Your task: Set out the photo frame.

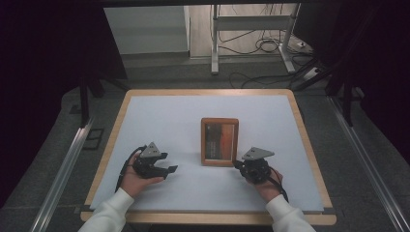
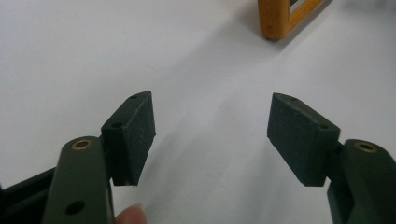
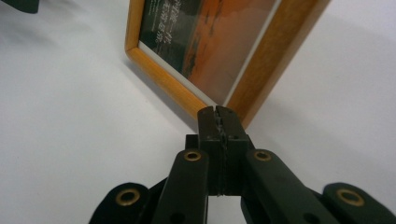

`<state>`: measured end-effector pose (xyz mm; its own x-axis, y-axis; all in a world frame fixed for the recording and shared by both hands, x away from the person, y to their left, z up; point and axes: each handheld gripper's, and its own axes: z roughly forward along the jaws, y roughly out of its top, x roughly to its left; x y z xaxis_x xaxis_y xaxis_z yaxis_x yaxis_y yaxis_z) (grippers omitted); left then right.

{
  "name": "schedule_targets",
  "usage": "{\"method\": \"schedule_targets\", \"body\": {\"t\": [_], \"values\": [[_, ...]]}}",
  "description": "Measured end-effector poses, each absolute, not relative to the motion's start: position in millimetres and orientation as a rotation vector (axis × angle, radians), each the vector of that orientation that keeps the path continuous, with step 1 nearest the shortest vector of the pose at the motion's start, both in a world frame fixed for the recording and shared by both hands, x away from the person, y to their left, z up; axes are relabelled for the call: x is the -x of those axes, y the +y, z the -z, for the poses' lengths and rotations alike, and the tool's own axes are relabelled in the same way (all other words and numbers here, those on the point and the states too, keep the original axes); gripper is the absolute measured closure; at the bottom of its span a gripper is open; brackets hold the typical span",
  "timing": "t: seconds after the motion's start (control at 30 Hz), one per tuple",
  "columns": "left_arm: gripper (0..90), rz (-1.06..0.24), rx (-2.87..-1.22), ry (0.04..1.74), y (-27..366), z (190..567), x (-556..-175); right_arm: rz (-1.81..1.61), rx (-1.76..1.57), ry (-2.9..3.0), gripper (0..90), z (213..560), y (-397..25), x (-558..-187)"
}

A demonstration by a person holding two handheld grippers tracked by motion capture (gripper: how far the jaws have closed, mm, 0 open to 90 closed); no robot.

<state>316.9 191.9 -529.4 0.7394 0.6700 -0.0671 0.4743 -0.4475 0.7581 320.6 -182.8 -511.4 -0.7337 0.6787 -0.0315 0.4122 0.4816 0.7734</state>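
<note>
A wooden picture frame (image 1: 220, 141) lies flat near the middle of the white table top (image 1: 169, 116), holding a dark and orange picture. My right gripper (image 1: 239, 165) sits at the frame's near right corner. In the right gripper view its jaws are pressed together with nothing between them, and the tips (image 3: 218, 114) rest at the corner of the frame (image 3: 261, 70). My left gripper (image 1: 171, 170) rests on the table to the left of the frame, jaws wide apart (image 2: 210, 135) over bare table, with a corner of the frame (image 2: 275, 18) farther ahead.
The table has a light wooden rim (image 1: 309, 145). Metal rails (image 1: 63, 164) run along both sides on the floor. Beyond the far edge stand a metal frame's legs (image 1: 215, 43) and loose cables (image 1: 261, 46).
</note>
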Motion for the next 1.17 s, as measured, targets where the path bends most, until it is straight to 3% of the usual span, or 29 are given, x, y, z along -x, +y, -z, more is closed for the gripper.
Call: {"method": "schedule_targets", "body": {"t": [0.17,0.23,0.4,0.53,0.8,1.03,1.17], "values": [[31.7,-0.314,-2.133,0.853,192.1,528.9,-315.3,-1.151,-0.958,2.364,88.9,506.3,-197.1,-318.1],[31.6,-0.318,-2.124,0.857,193.7,527.7,-313.9,-1.176,-0.978,2.35,84.6,504.1,-205.5,-316.6],[31.7,-0.324,-2.119,0.868,197.5,527.2,-310.0,-1.187,-1.036,2.298,52.0,501.5,-230.7,-310.6],[31.6,-0.329,-2.12,0.869,197.3,526.9,-306.7,-1.18,-1.1,2.243,38.7,503.5,-254.4,-304.7],[31.3,-0.331,-2.126,0.871,196.1,527.6,-304.6,-1.166,-1.211,2.159,32.1,510.9,-293.4,-295.8],[31.0,-0.334,-2.128,0.871,195.7,528.2,-305.0,-1.159,-1.199,2.179,28.3,512.6,-288.0,-298.2],[31.2,-0.336,-2.128,0.871,195.8,528.5,-305.7,-1.1,-1.181,2.165,20.6,513.6,-282.7,-300.6]]}}
